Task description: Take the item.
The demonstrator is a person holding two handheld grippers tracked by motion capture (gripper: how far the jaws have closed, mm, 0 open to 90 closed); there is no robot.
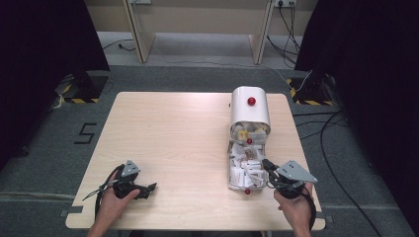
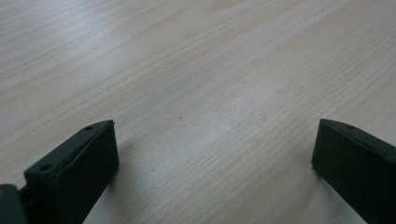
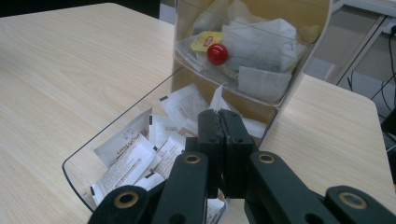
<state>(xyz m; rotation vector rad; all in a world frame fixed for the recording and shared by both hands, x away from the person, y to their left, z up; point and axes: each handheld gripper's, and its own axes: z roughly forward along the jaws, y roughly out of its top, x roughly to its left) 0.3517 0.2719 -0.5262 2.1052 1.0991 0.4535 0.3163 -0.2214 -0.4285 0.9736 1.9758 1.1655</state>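
While the left gripper (image 2: 215, 154) rests spread wide on the pale wooden table (image 1: 173, 133), the right gripper (image 3: 218, 122) is pressed together. It hovers over white paper sachets (image 3: 135, 156) in a clear plastic drawer (image 3: 74, 175).

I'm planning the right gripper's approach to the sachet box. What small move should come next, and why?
Probably open the right gripper first. Its jaws are pressed together with nothing between them, hovering over the sachets in the clear lower drawer. Shut jaws cannot take a sachet. The left gripper rests open on the table.

Table (image 1: 178, 138) pale matt wood-grain; dispenser (image 1: 250, 106) glossy white plastic; paper sachets (image 3: 135, 156).
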